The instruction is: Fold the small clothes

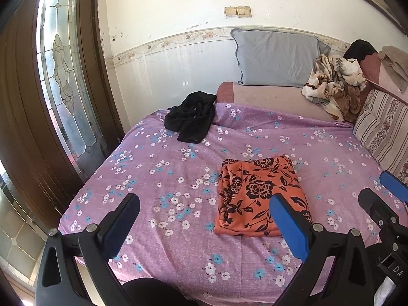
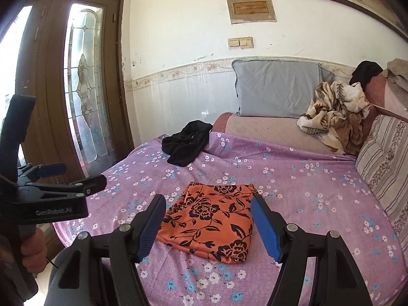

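The orange cloth (image 1: 258, 199) lies folded on the purple sheet (image 1: 158, 178), while 1 black garment (image 1: 190, 117) is seen crumpled at the far left, well apart from it. Both the left gripper (image 1: 204, 216) and the right gripper (image 2: 207, 219) are held wide and empty. The black garment is judged nearer the left gripper, beyond its tips.

Bed spread with a lilac flowered sheet (image 1: 158, 178), filling the middle of both views. Grey pillow (image 1: 276, 57) propped against the white wall at 12 o'clock, crumpled cream-and-brown blanket (image 1: 331, 81) just beside it at 1 o'clock, striped floral cushion (image 1: 382, 132) along the bed's edge at 3 o'clock. Brown door with leaded glass panel (image 1: 63, 76) at 9 o'clock, double light switch (image 1: 237, 11) and a framed plaque (image 2: 251, 7) high on the wall at 12 o'clock.
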Demonstrator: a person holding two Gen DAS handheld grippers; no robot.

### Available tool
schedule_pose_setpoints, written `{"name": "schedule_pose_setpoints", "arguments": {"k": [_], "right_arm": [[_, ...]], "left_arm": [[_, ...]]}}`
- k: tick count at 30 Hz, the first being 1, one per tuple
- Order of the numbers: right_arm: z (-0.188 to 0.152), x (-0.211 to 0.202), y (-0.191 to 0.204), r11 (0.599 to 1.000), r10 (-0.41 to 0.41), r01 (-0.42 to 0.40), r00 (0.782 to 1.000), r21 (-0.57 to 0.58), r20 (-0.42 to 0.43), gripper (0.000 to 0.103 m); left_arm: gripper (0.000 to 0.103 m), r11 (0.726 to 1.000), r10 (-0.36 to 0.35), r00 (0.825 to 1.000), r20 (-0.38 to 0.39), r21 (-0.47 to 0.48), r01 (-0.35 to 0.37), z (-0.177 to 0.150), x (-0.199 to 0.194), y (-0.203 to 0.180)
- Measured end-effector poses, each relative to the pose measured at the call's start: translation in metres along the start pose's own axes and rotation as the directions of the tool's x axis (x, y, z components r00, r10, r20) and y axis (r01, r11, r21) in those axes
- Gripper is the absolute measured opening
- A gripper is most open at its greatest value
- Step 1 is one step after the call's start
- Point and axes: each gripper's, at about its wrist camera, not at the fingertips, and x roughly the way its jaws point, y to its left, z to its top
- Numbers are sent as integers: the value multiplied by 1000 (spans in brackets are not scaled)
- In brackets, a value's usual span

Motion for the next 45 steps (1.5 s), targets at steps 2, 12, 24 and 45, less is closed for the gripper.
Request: {"name": "schedule_pose_setpoints", "arguments": {"k": [2, 12, 24, 45], "right_arm": [[1, -1, 5, 1000, -2, 2, 1000, -4, -3, 72], [8, -2, 23, 1000, 5, -5, 1000, -9, -4, 72], [13, -1, 51, 999, 2, -2, 1000, -45, -13, 72], [34, -22, 53, 1000, 11, -11, 1000, -11, 24, 72]], "left_arm": [[101, 1000, 0, 1000, -5, -11, 0, -1, 2, 4], [101, 998, -1, 1000, -12, -60, 1, -1, 2, 28], [101, 994, -8, 1000, -21, -107, 6, -3, -2, 53], [101, 992, 22, 998, 65, -122, -14, 28, -40, 60]]}}
